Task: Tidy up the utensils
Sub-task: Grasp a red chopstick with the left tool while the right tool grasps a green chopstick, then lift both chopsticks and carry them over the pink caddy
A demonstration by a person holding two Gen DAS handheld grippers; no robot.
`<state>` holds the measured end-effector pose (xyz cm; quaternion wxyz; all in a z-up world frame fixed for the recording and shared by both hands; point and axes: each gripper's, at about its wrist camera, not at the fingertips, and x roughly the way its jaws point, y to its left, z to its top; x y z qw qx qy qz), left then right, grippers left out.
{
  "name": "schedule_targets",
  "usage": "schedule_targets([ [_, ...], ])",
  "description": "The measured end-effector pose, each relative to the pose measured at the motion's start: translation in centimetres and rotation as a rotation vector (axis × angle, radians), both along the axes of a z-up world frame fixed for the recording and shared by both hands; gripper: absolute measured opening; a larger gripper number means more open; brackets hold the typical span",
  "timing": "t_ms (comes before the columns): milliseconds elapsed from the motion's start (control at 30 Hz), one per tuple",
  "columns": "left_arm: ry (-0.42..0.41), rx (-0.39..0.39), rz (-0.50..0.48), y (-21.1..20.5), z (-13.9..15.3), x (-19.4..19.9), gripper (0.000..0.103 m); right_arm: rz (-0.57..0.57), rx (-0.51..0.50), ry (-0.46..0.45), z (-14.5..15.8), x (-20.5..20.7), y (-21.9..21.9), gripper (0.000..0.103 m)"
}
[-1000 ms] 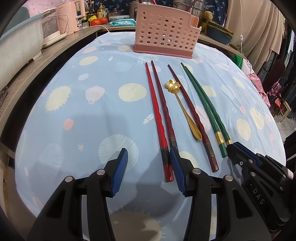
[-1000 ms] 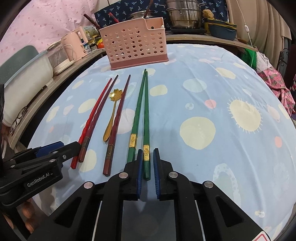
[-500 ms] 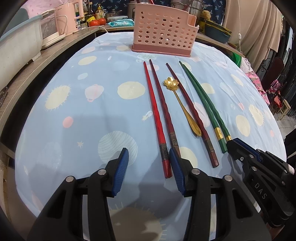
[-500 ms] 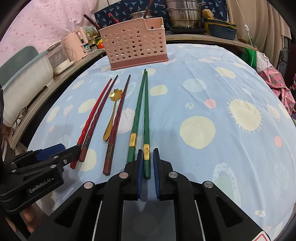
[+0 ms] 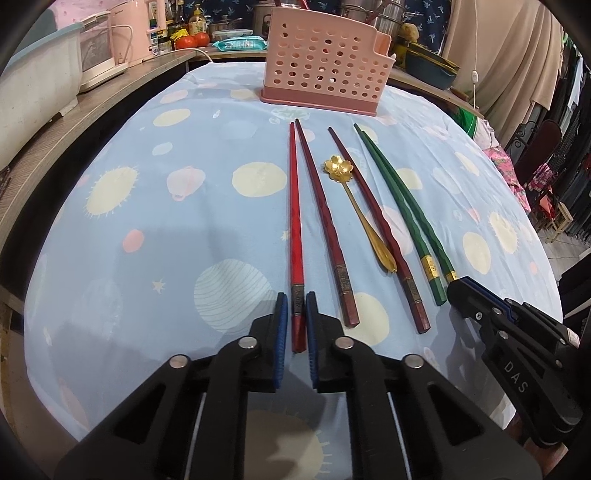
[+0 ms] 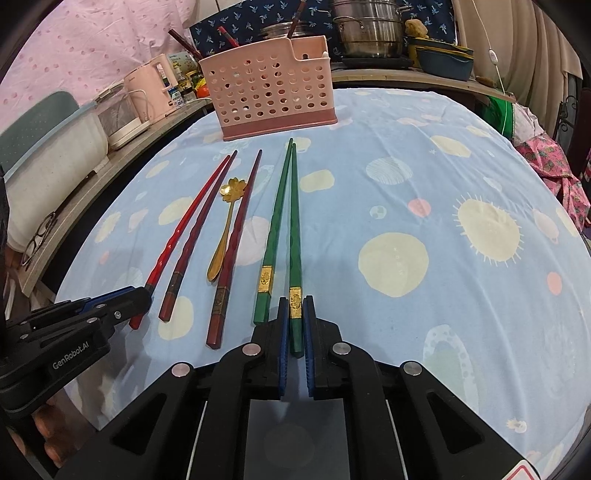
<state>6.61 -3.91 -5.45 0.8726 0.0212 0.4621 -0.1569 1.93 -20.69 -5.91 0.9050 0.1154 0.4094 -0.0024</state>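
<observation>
Red chopstick (image 5: 295, 236) lies long from near to far, pointing at the far pink basket (image 5: 325, 70), its near end pinched in the just-closed left claw (image 5: 294, 317), while the right claw (image 6: 295, 321) grips a green chopstick (image 6: 294, 236).

**A crowded kitchen corner around a planet-print table**

A light blue tablecloth with pale yellow suns and planets (image 6: 424, 192) covers the table ahead of the grippers. Along its left runs a wooden counter (image 5: 92, 110) carrying a pink electric kettle (image 6: 151, 92) and a white appliance with a clear lid (image 5: 96, 55). Far ahead stand stacked stainless steel pots (image 6: 365, 33) before a dark blue patterned cloth (image 6: 240, 18). Beige curtains (image 5: 509, 55) hang at the right, and a pink dotted fabric (image 6: 74, 48) at the left.
</observation>
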Motion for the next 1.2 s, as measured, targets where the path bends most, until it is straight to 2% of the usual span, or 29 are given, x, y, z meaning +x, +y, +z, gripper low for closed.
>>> schedule_targets([
  [200, -0.002, -0.007, 0.010, 0.4, 0.4, 0.2, 0.007, -0.002, 0.011, -0.016, 0.8, -0.2, -0.5, 0.007],
  [400, -0.033, -0.025, 0.038, 1.5, 2.0, 0.8, 0.007, -0.021, 0.028, -0.067, 2.9, -0.2, -1.7, 0.007],
  [767, -0.157, -0.069, 0.085, 3.4, 7.6, 2.8, 0.007, -0.065, 0.039, -0.212, 8.9, 0.8, -4.6, 0.007],
  [833, -0.187, -0.077, 0.090, 3.5, 8.9, 3.2, 0.002, -0.071, 0.039, -0.239, 10.1, 1.0, -5.1, 0.007],
  [1033, -0.267, -0.102, 0.110, 3.8, 12.2, 4.6, 0.002, -0.080, 0.042, -0.301, 12.8, 2.0, -6.1, 0.007],
  [1200, -0.251, -0.123, 0.122, 4.2, 12.5, 5.3, 0.003, -0.085, 0.035, -0.336, 14.1, 2.4, -6.4, 0.007],
])
